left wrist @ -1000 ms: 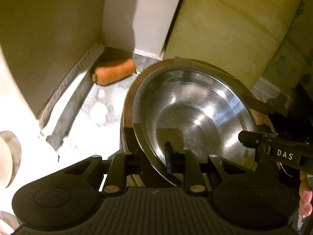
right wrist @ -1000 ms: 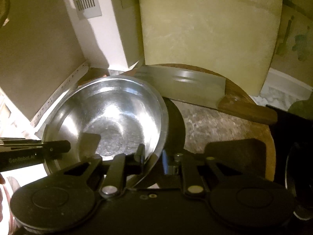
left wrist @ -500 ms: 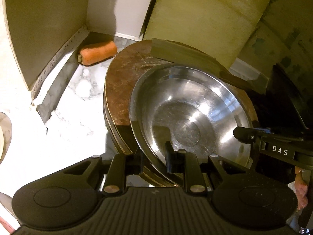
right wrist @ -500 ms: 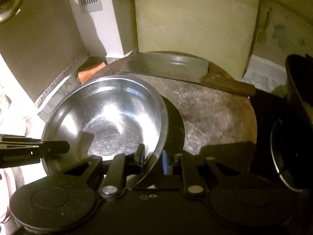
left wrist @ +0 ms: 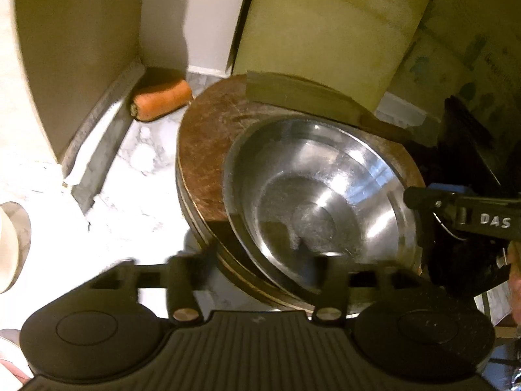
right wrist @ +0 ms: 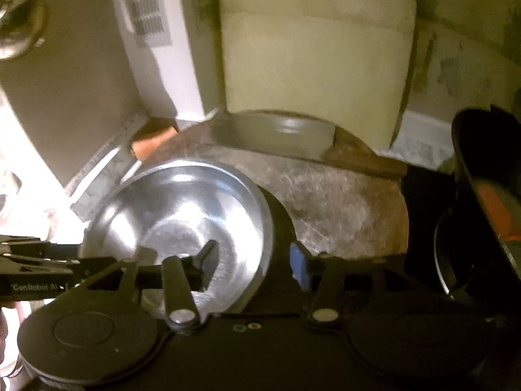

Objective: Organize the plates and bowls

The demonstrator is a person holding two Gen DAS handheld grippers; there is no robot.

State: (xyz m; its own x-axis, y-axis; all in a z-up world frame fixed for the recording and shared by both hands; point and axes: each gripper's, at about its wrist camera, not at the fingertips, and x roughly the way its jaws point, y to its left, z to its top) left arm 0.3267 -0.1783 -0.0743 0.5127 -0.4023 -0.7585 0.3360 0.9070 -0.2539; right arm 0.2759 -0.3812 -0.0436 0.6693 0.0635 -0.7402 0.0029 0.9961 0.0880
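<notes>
White marble counter [left wrist: 136, 163] carries a round wooden board [left wrist: 208, 150] right of centre, a carrot piece [left wrist: 161, 99] in the far left corner. On the board: steel bowl [left wrist: 325, 195] near, cleaver [left wrist: 293, 94] along its far edge.

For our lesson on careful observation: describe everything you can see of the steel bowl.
The steel bowl is round, wide and shallow, of shiny scuffed metal with a flat base and thin rolled rim, and it is empty. It sits upright on the round brown cutting board, near that board's front edge. Both hand-held grippers have just been opening: the left hand-held gripper and right hand-held gripper each straddle the rim, pads apart.
</notes>
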